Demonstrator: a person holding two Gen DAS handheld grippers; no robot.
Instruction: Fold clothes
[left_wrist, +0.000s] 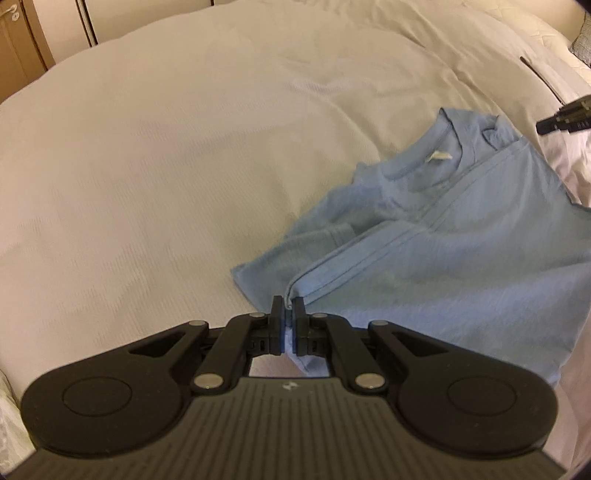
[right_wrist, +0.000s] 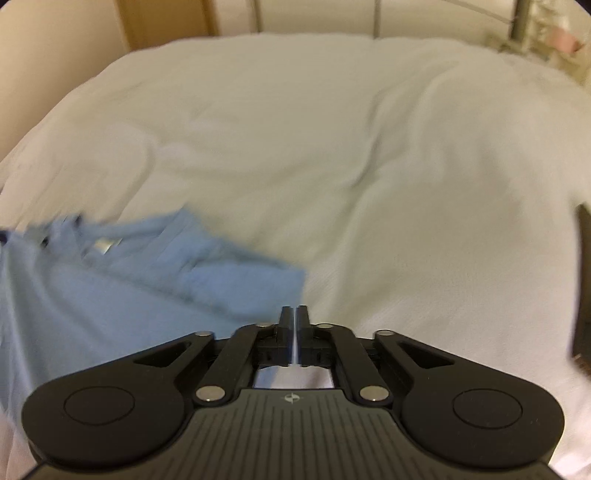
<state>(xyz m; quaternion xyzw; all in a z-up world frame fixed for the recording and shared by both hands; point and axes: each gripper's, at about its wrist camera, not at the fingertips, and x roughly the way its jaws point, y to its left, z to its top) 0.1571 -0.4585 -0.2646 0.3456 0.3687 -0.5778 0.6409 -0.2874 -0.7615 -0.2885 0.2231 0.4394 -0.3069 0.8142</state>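
Observation:
A light blue T-shirt (left_wrist: 424, 240) lies partly folded on the white bed cover (left_wrist: 166, 147), collar and white tag facing up, with its stitched hem laid diagonally across it. My left gripper (left_wrist: 289, 303) is shut on the near corner of that hem. In the right wrist view the T-shirt (right_wrist: 110, 288) is blurred at the lower left, its corner just ahead of my right gripper (right_wrist: 294, 312). That gripper's fingers are pressed together and I see no cloth clearly between them. From the left wrist view, the right gripper (left_wrist: 565, 120) hovers just past the shirt's far shoulder, apart from it.
Wardrobe doors (left_wrist: 22, 40) stand beyond the bed's far left edge, and pillows (left_wrist: 546, 44) lie at the far right. A metal bed frame (right_wrist: 376, 14) rises behind the bed. A dark object (right_wrist: 583, 280) sits at the right edge. Wide bare cover spreads beside the shirt.

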